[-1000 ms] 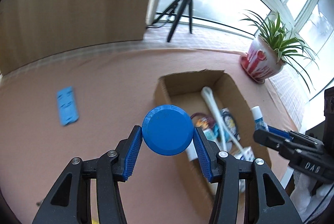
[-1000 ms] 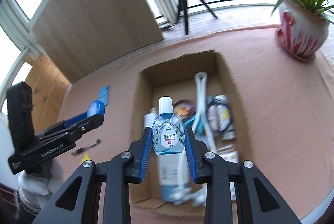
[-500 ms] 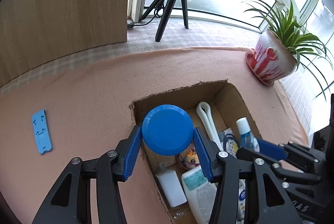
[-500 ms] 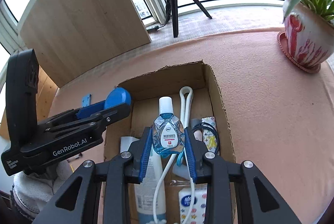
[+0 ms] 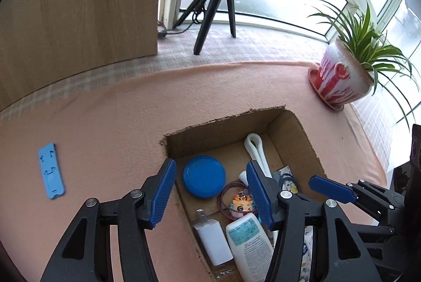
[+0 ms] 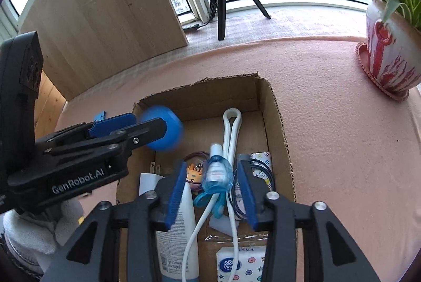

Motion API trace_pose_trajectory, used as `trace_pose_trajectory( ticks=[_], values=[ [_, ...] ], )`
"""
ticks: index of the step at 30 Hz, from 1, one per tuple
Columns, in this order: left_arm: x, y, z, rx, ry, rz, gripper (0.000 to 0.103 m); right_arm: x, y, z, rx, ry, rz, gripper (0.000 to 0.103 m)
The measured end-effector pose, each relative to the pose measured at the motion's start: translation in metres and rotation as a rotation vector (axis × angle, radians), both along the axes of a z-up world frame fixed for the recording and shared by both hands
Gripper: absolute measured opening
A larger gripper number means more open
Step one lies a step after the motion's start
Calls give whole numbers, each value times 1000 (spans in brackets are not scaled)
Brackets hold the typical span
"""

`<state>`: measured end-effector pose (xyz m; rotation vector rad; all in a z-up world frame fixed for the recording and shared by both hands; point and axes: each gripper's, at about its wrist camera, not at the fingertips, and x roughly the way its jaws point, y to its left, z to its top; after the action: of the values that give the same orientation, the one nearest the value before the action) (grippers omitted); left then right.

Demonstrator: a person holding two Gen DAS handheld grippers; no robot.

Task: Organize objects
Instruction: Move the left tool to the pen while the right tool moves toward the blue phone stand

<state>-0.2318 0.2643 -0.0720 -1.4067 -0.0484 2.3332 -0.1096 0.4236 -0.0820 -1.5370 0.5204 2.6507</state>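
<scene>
A cardboard box [image 5: 297,129] stands open on the pink table cover, with both grippers above it. My left gripper [image 5: 210,192] has its jaws opening. The round blue lid [image 5: 204,179] is free of the pads and lies low in the box's far left corner. In the right wrist view that blue lid [image 6: 163,128] is a blur beside the left gripper [image 6: 131,124]. My right gripper [image 6: 210,192] is opening too. The small blue eye-drop bottle [image 6: 217,171] sits blurred and tilted between its pads, touching neither.
In the box [image 6: 273,108] lie a white cable [image 6: 231,124], a lotion bottle [image 5: 247,240], a white charger [image 5: 213,242], a hair tie with a charm [image 5: 238,203] and a tissue pack [image 6: 242,263]. A flat blue piece [image 5: 51,174] lies left; a potted plant [image 5: 342,77] stands right.
Both grippers moved in over the box. The left one let go of the blue lid, which dropped into the box. The right one widened off the eye-drop bottle.
</scene>
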Motion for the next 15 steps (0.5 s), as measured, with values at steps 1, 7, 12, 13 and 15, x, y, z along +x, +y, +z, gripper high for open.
trace_pose_trajectory(
  ticks=[1,7,12,13,15],
  values=[
    [1,-2,2,2,3,1,59,2,1,1,1,1,-6,40],
    [16,-24,15,-6,32,11,59,14,0,8,20,17,-27,42],
    [44,-47,32,-21,76,22,59,26,-9,18,37,41,-24,42],
    [52,-53,36,-27,88,24,59,28,-11,20,38,48,-23,42],
    [64,-63,42,-28,98,29,59,33,-16,26,37,59,-21,42]
  ],
)
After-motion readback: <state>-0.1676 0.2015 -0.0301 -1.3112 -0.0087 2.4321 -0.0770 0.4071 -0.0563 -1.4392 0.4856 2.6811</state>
